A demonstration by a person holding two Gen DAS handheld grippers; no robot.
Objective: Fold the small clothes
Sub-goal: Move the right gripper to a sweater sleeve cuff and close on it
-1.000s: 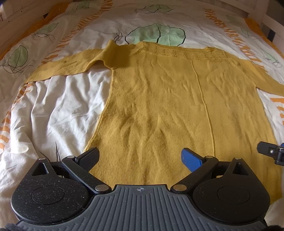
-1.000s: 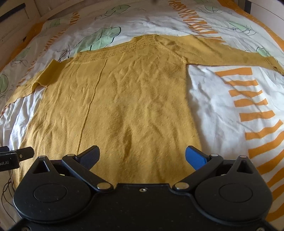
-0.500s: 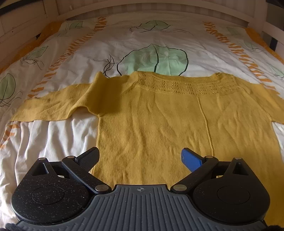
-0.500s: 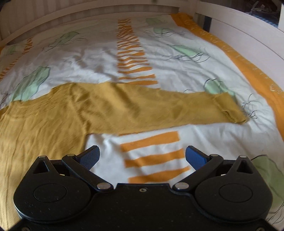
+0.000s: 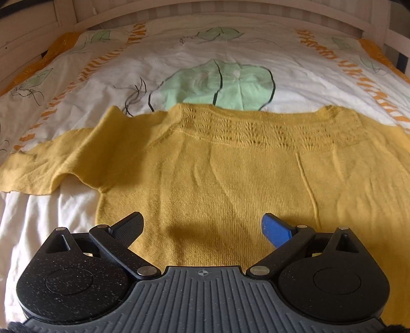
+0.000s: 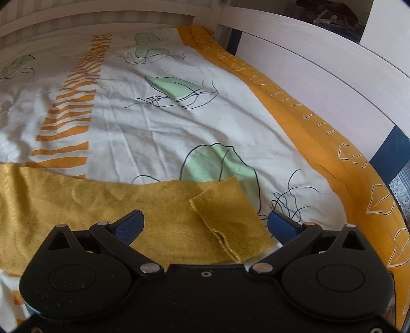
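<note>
A mustard-yellow knit sweater (image 5: 230, 179) lies flat on the bed, its lace-patterned neckline at the far side and its left sleeve (image 5: 46, 166) spread out to the left. My left gripper (image 5: 202, 228) is open and empty, low over the sweater's body. In the right wrist view the sweater's right sleeve (image 6: 102, 205) runs in from the left, and its turned-back cuff (image 6: 228, 220) lies between the fingers of my right gripper (image 6: 205, 225). The right gripper is open, just above the cuff, holding nothing.
The bed carries a white duvet (image 5: 179, 64) with green leaf prints and orange stripes. A white wooden bed rail (image 6: 320, 89) runs along the right, beyond the duvet's orange border (image 6: 307, 133). A slatted headboard (image 5: 205, 15) stands at the far end.
Both grippers have moved forward along the sweater. The left went from the hem up toward the chest. The right swung right along the sleeve to its cuff.
</note>
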